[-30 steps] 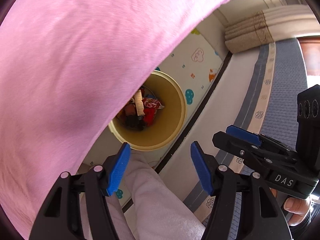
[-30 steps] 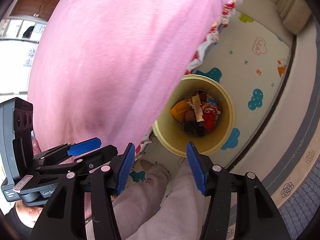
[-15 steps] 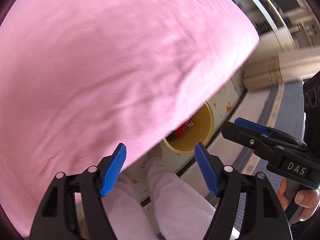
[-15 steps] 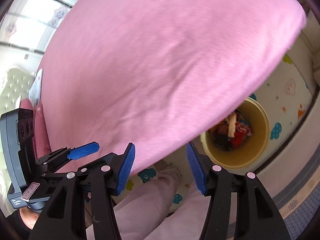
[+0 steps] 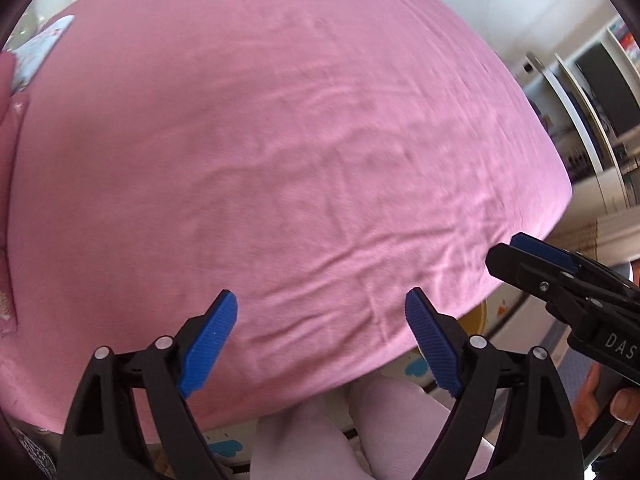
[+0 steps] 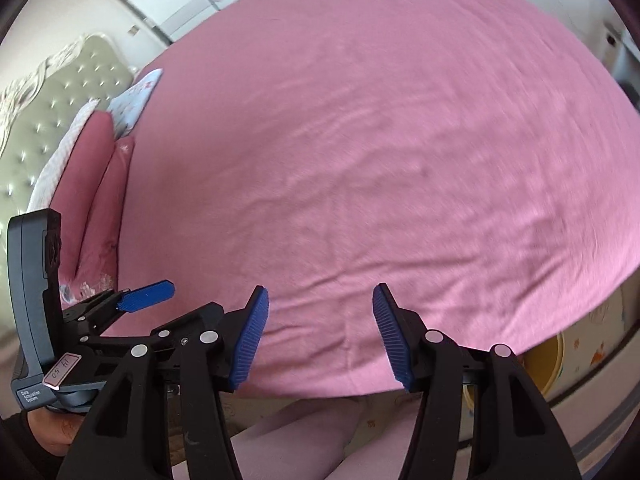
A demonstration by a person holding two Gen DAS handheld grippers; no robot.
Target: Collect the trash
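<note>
Left wrist view: left gripper [image 5: 322, 336] points down over a pink bedsheet [image 5: 280, 152] that fills most of the frame. Jaws stand wide apart and have just been opening; nothing between the blue pads [image 5: 208, 346], only sheet behind them. Sheet lightly wrinkled, no loose trash visible on it. Trash bin [image 5: 474, 316], yellow, shows only as a sliver of rim at the bed's lower right edge, mostly hidden by the sheet and the right finger; contents not visible. Right gripper [image 5: 536, 256] enters from the right edge, seen side-on, with a hand [image 5: 612, 404] on its grip. Person's pale trouser legs [image 5: 304, 440] sit below the bed edge, over a patterned play mat [image 5: 416, 368]. Shelving [image 5: 592, 120] in the far right background.

Right wrist view: right gripper [image 6: 320, 336] also aimed down at the bedsheet [image 6: 380, 160]. Jaws partly open and have just been opening a little further, with a clear gap and nothing held. Left gripper [image 6: 146, 292] visible at the left edge with its camera housing, hand [image 6: 48, 436] beneath. Pillows [image 6: 100, 168] lie at the head of the bed, against a tufted headboard [image 6: 52, 96]. Trash bin [image 6: 548, 364] peeks out under the bed's lower right edge, on the play mat [image 6: 596, 336], well apart from both tools; inside not visible. Trouser legs [image 6: 296, 440] at the bottom centre.
</note>
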